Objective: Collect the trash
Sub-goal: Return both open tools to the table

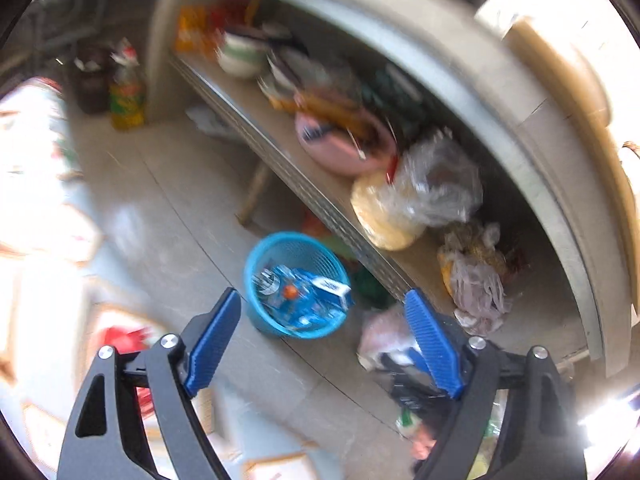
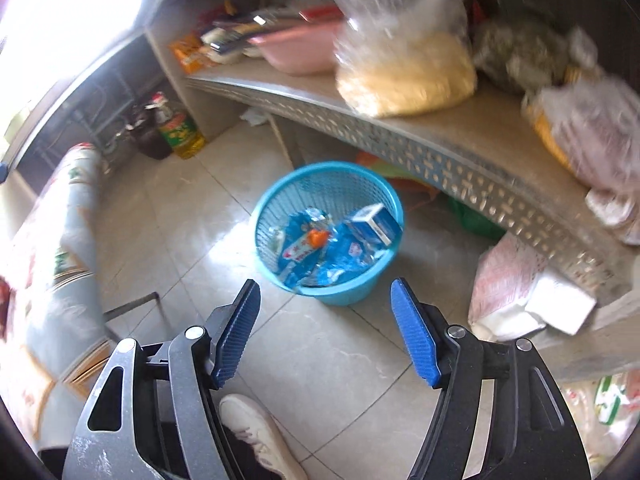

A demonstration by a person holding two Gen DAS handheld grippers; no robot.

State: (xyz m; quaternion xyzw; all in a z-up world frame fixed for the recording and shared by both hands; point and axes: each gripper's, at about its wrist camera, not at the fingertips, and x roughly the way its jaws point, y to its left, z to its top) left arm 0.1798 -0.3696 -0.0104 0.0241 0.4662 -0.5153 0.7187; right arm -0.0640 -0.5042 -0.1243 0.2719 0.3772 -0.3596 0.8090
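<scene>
A blue mesh waste basket point(image 1: 260, 276) point(image 2: 276, 208) stands on the tiled floor beside the low shelf. Inside it lie blue plastic wrappers point(image 2: 340, 260), a small blue and white carton point(image 2: 376, 222) point(image 1: 330, 286) and an orange scrap point(image 2: 318, 236). My left gripper point(image 1: 322, 300) hangs above and in front of the basket, jaws wide apart with nothing between the blue pads. My right gripper point(image 2: 324, 294) is also above the basket's near side, open and empty.
A metal-edged shelf point(image 2: 400, 136) holds a pink basin point(image 2: 296, 50), bowls and plastic bags of food point(image 2: 404, 80). An oil bottle point(image 2: 180, 130) stands by the far wall. A patterned cloth point(image 2: 56, 240) is at left; a person's white shoe point(image 2: 256, 436) is below.
</scene>
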